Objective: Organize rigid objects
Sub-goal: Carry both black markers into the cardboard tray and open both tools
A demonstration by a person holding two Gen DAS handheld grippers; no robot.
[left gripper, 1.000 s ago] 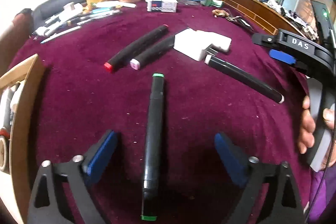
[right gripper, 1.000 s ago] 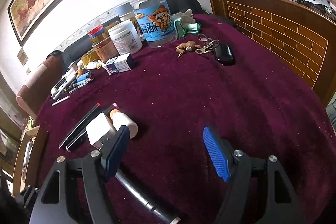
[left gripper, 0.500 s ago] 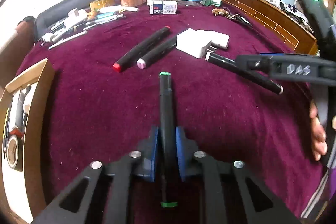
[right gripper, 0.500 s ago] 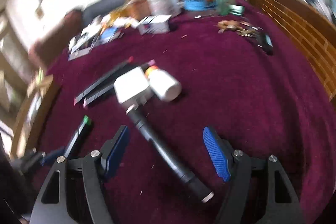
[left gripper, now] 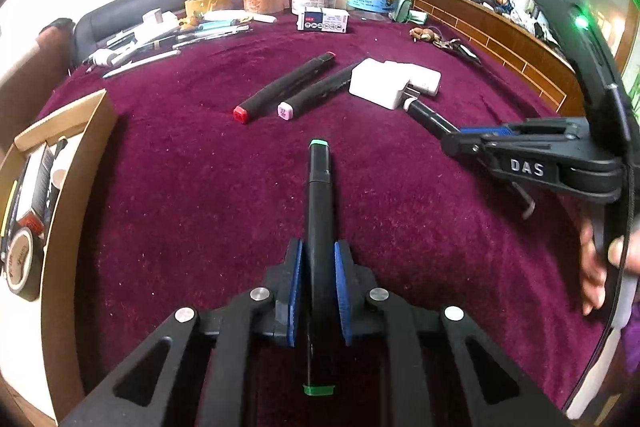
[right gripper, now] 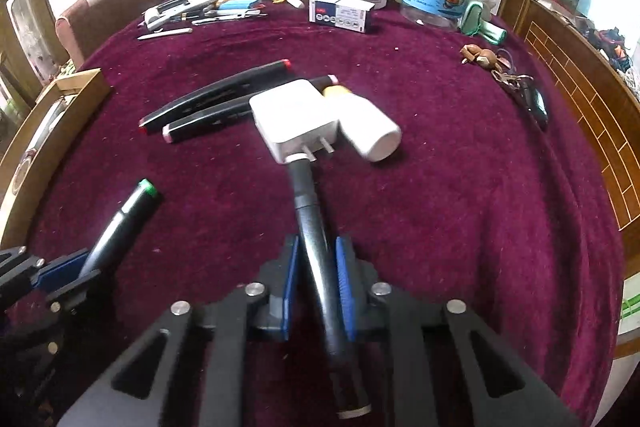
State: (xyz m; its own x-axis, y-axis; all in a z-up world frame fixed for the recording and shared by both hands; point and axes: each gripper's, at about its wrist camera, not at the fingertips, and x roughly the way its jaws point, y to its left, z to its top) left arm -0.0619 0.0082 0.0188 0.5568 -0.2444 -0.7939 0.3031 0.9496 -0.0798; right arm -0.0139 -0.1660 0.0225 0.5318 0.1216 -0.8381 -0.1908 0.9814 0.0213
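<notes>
Marker, black, green end caps, clamped in left jaws; right jaws clamp white-capped black marker.

The right gripper is clamped on a white-capped black marker pointing ahead to a white charger. Left of the gripper, the left gripper grips a green-capped marker over the maroon bench.
</notes>
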